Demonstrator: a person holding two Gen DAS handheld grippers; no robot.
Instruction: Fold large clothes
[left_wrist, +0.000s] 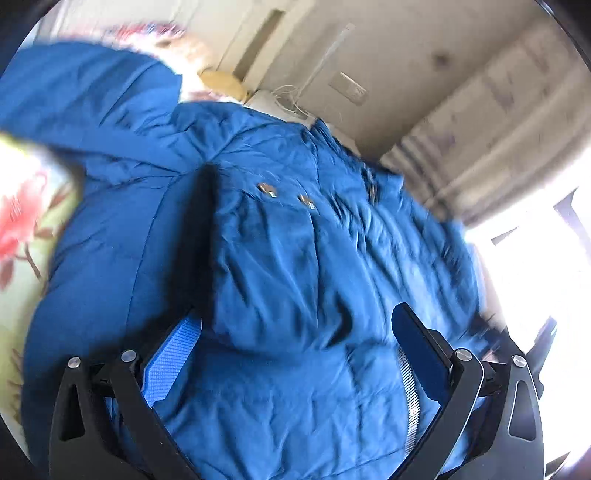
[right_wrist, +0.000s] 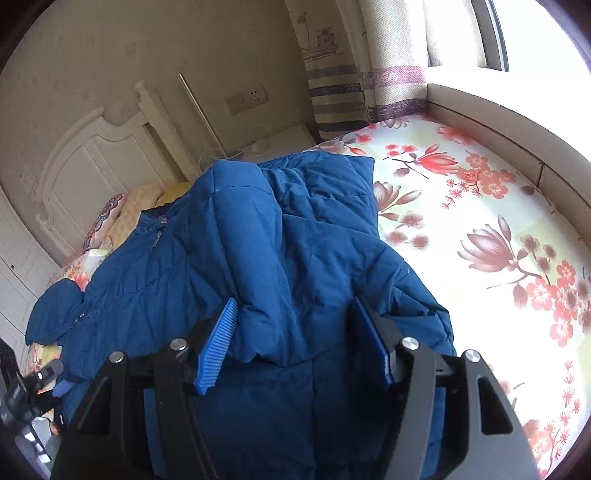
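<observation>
Blue quilted padded jacket (right_wrist: 280, 236) lies spread on the floral-sheeted bed (right_wrist: 480, 229), sleeve folded across its front. Right gripper (right_wrist: 295, 332) and left gripper (left_wrist: 295, 332) both gape above it, holding nothing, presumably between folds.

Left tool (left_wrist: 295, 354) black linkages, blue ribbed pads, silver screws
</observation>
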